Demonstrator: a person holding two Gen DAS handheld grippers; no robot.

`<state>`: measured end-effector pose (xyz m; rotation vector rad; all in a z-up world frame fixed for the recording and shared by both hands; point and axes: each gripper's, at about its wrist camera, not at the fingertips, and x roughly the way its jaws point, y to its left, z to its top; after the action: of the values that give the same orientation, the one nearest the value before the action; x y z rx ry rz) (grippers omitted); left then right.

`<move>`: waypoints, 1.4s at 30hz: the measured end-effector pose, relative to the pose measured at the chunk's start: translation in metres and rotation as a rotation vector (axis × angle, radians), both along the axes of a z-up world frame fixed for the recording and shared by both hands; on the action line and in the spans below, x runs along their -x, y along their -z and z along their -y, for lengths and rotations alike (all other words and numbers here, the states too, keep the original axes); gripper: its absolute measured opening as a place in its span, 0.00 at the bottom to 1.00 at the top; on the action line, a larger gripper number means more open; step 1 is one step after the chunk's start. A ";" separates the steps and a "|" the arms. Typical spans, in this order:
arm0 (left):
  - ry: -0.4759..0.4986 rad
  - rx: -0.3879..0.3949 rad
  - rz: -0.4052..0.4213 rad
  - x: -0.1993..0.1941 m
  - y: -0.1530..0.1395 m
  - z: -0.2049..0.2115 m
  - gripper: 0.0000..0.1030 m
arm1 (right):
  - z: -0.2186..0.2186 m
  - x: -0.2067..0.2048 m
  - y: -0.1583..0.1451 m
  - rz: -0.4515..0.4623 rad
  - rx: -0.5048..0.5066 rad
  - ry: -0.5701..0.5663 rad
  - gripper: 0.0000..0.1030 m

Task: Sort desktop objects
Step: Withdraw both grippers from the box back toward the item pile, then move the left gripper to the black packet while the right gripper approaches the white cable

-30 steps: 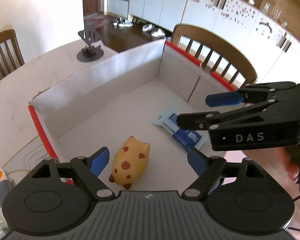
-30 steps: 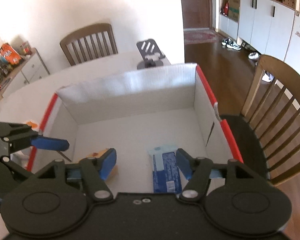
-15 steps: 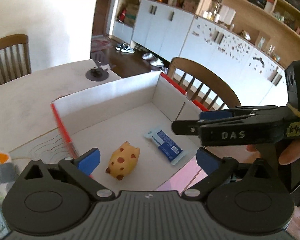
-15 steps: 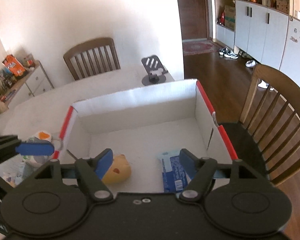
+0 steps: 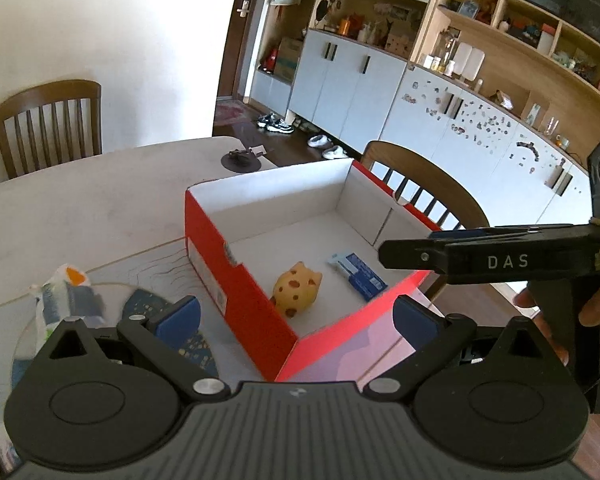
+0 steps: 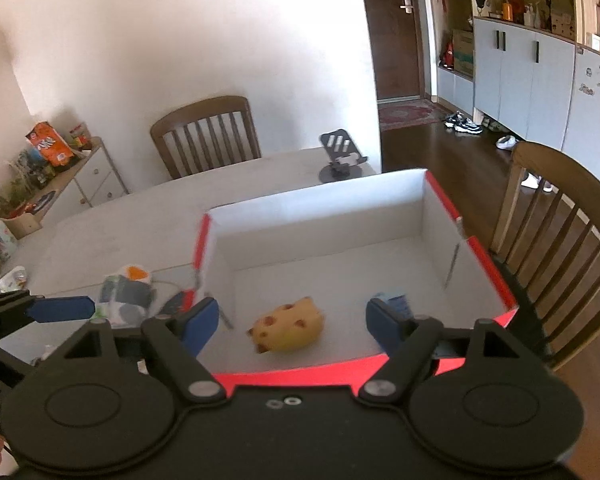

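Observation:
A red box (image 5: 240, 280) with a white inside stands on the table, its near rim (image 6: 300, 376) just below my right gripper. Inside lie a yellow spotted toy pig (image 5: 298, 288) (image 6: 290, 324) and a blue packet (image 5: 358, 276) (image 6: 396, 302). My left gripper (image 5: 296, 316) hangs over the box's near corner, wide open with nothing between its pads. My right gripper (image 6: 292, 320) is above the near wall, its jaws opening and empty. It reaches in from the right in the left wrist view (image 5: 408, 246).
Left of the box lie a white pouch with an orange spot (image 5: 66, 292) (image 6: 128, 288) and a dark blue patterned item (image 5: 148, 308). A black phone stand (image 5: 242, 158) (image 6: 342, 156) is at the table's far edge. Wooden chairs (image 6: 560, 240) stand around the table.
Both grippers have drawn back and up out of the box, so its red outer walls now show. Both pairs of jaws stand wider. The pig and packet lie where they were.

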<state>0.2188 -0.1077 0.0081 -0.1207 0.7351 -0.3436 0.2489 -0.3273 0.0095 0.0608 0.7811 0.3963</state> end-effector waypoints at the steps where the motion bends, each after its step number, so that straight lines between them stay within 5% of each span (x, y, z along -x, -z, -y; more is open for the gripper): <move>1: -0.003 -0.003 0.006 0.004 0.000 -0.003 1.00 | -0.004 0.004 -0.001 0.002 -0.006 -0.007 0.79; 23: -0.147 -0.008 0.029 0.086 -0.004 -0.103 1.00 | -0.089 0.088 0.002 0.088 0.016 -0.058 0.82; 42: -0.232 -0.051 0.001 0.120 0.012 -0.166 1.00 | -0.155 0.110 0.026 0.094 0.057 -0.125 0.82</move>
<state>0.0993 0.0585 -0.0043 -0.1557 0.7204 -0.1040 0.1388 -0.1723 -0.0161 -0.0599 0.7051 0.4914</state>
